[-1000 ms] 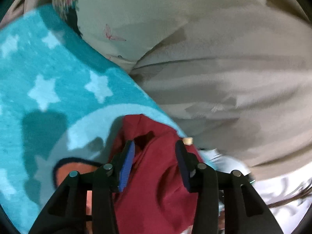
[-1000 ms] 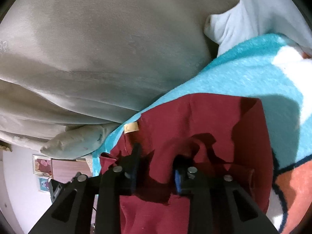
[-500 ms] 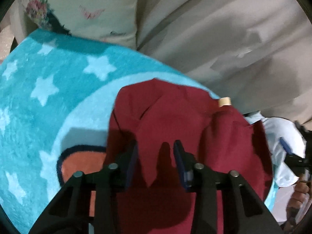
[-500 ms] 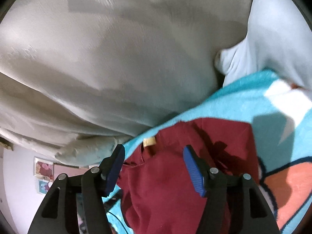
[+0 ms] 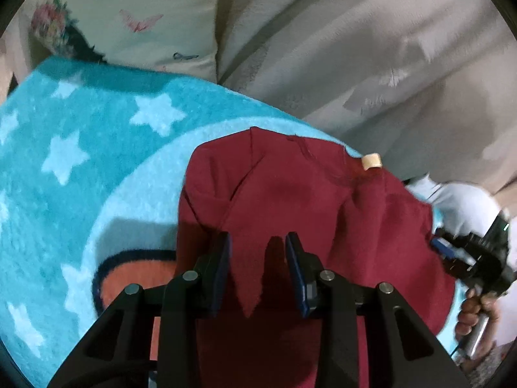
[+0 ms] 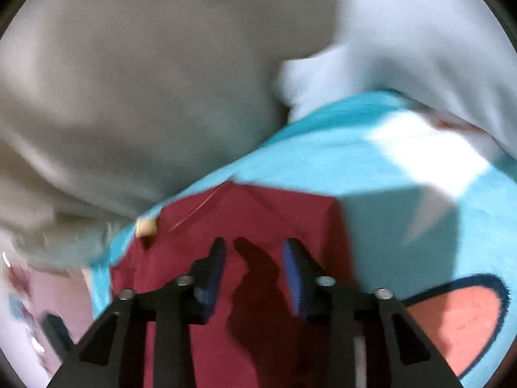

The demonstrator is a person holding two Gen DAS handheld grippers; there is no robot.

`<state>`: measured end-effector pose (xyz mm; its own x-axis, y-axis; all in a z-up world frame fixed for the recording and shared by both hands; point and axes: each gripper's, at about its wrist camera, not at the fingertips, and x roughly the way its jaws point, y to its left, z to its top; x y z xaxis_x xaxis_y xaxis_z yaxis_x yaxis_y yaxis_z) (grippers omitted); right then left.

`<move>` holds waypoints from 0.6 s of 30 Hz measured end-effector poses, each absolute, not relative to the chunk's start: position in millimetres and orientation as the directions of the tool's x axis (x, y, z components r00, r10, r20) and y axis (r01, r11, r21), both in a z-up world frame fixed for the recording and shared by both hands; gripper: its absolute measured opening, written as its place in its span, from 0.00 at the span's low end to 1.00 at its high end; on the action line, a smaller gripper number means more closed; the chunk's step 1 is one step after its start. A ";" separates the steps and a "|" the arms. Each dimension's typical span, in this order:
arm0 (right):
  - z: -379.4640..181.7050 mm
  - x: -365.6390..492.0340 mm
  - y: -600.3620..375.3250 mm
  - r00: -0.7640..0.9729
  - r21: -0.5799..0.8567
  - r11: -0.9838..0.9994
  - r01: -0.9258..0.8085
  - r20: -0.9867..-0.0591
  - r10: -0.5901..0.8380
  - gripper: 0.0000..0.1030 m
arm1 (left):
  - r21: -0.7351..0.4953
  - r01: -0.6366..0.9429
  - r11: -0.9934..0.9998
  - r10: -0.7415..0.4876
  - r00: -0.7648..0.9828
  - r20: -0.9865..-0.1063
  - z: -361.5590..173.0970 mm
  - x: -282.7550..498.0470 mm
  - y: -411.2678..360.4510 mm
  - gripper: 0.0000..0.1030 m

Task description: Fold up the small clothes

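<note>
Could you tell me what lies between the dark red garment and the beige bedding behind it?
In the left wrist view, a strip of the turquoise star blanket separates the dark red garment from the beige bedding; a small tan label sits at the garment's far edge.

both cameras sit just behind their own tongs and look steeply down, close to the work. the left wrist view looks past the left tongs (image 5: 257, 270) onto the red garment (image 5: 290, 194) on the turquoise star blanket (image 5: 80, 161), with the right tongs (image 5: 442, 245) at its right edge. the right wrist view, blurred, faces past the right tongs (image 6: 253, 270). both share the red garment (image 6: 258, 213), its tan tag (image 5: 371, 161) (image 6: 146, 227), the blanket (image 6: 404, 226) and the grey cloth (image 5: 371, 64) (image 6: 145, 97) behind.
</note>
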<state>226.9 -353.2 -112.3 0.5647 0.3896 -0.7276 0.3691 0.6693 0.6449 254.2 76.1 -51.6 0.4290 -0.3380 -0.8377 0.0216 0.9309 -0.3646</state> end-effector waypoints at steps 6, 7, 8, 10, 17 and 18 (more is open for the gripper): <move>-67.1 190.6 -363.6 0.617 0.586 0.728 0.355 -0.732 0.289 0.44 | -0.339 0.003 0.941 -0.298 0.487 -0.821 -19.6 233.3 80.6 0.34; -55.6 181.4 -355.8 0.635 0.584 0.746 0.321 -0.717 0.289 0.44 | -0.338 0.005 0.941 -0.296 0.493 -0.818 -15.6 225.3 80.6 0.34; -49.1 175.2 -348.4 0.644 0.590 0.754 0.289 -0.703 0.303 0.44 | -0.339 0.012 0.941 -0.300 0.496 -0.815 -13.5 218.7 79.7 0.34; -41.4 164.0 -320.4 0.635 0.605 0.771 0.199 -0.679 0.369 0.44 | -0.332 0.049 0.942 -0.311 0.499 -0.808 -13.0 202.2 73.1 0.36; -88.3 156.0 -245.6 0.462 0.562 0.825 0.051 -0.746 0.480 0.40 | -0.190 0.081 0.978 -0.206 0.467 -0.860 -42.3 181.7 64.2 0.24; -95.9 154.5 -252.4 0.468 0.529 0.844 0.082 -0.768 0.436 0.29 | -0.204 0.070 0.977 -0.213 0.463 -0.860 -41.7 181.8 68.9 0.22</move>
